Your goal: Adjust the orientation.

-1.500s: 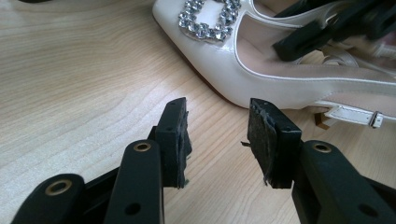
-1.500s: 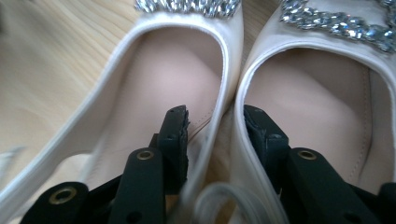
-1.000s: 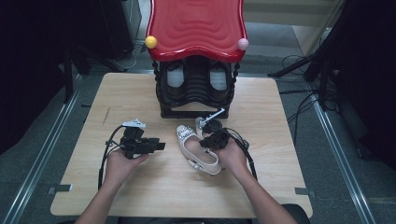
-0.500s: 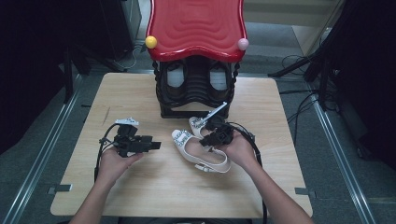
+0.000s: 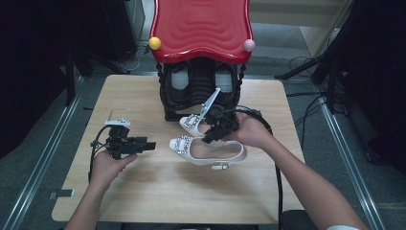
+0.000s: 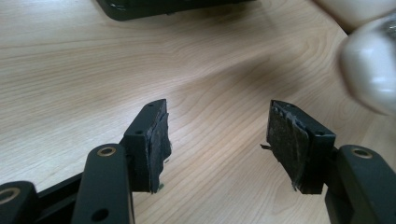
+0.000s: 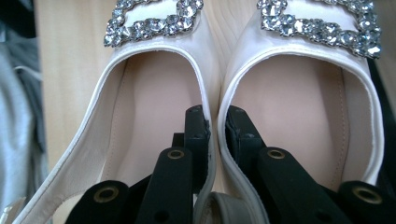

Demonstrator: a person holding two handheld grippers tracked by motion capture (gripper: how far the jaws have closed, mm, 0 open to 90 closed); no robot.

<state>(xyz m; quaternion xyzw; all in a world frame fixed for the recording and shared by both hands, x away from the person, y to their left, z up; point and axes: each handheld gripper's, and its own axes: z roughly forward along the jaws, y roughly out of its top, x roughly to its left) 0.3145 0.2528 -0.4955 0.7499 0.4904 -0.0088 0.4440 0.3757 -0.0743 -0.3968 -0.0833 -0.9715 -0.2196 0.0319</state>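
Two white shoes with rhinestone buckles hang together over the table in front of the rack: one shoe [image 5: 210, 152] nearer me and the other shoe [image 5: 191, 125] behind it. My right gripper [image 5: 213, 136] is shut on their two adjoining side walls. In the right gripper view its tips [image 7: 217, 116] pinch the wall of the left shoe [image 7: 140, 93] against that of the right shoe [image 7: 308, 93]. My left gripper [image 5: 152, 144] is left of the shoes and apart from them. Its jaws [image 6: 217, 121] have just been opening, with nothing between them. A white shoe toe [image 6: 369, 74] shows blurred at the right.
A black shoe rack [image 5: 201, 91] with a red wavy top [image 5: 201, 28] stands at the table's far edge, with pale shoes inside. The wooden table [image 5: 143, 201] lies below. Cables trail from both grippers. The rack's dark base [image 6: 163, 7] lies ahead of the left gripper.
My right hand has risen with both shoes, and their toes now point left. The left gripper has drawn away to the left and its jaws have spread apart.
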